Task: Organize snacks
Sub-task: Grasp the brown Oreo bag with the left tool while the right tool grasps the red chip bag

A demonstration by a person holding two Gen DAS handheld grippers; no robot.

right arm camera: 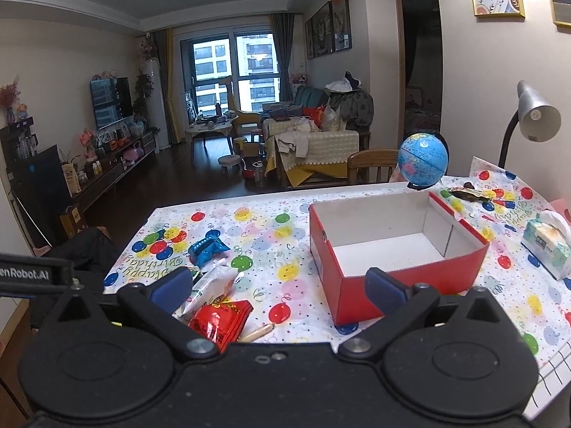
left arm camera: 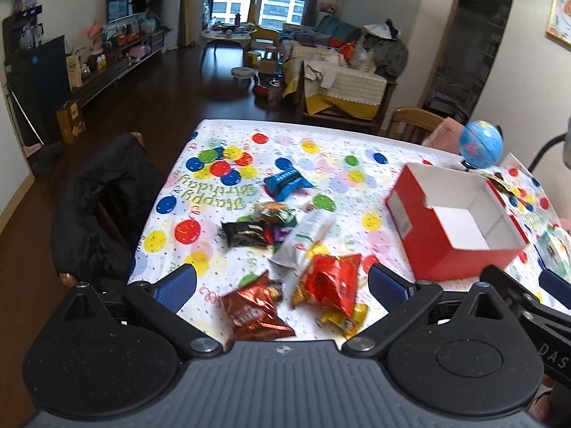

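Note:
Several snack packets lie on the balloon-print tablecloth (left arm camera: 321, 149): a blue one (left arm camera: 285, 182), a black one (left arm camera: 244, 232), a white one (left arm camera: 303, 239), a red one (left arm camera: 332, 281), a brown foil one (left arm camera: 253, 314) and a yellow one (left arm camera: 344, 319). An open red box (left arm camera: 453, 221) with a white, bare inside stands to their right. My left gripper (left arm camera: 282, 285) hangs open above the brown and red packets, holding nothing. My right gripper (right arm camera: 278, 287) is open too, above the table between the red packet (right arm camera: 217, 321) and the red box (right arm camera: 392, 246).
A small blue globe (right arm camera: 423, 159) stands behind the box, a tissue pack (right arm camera: 546, 246) to its right, and a grey desk lamp (right arm camera: 535, 116) at the far right. A chair with a black jacket (left arm camera: 103, 207) sits at the table's left edge. Wooden chairs stand behind the table.

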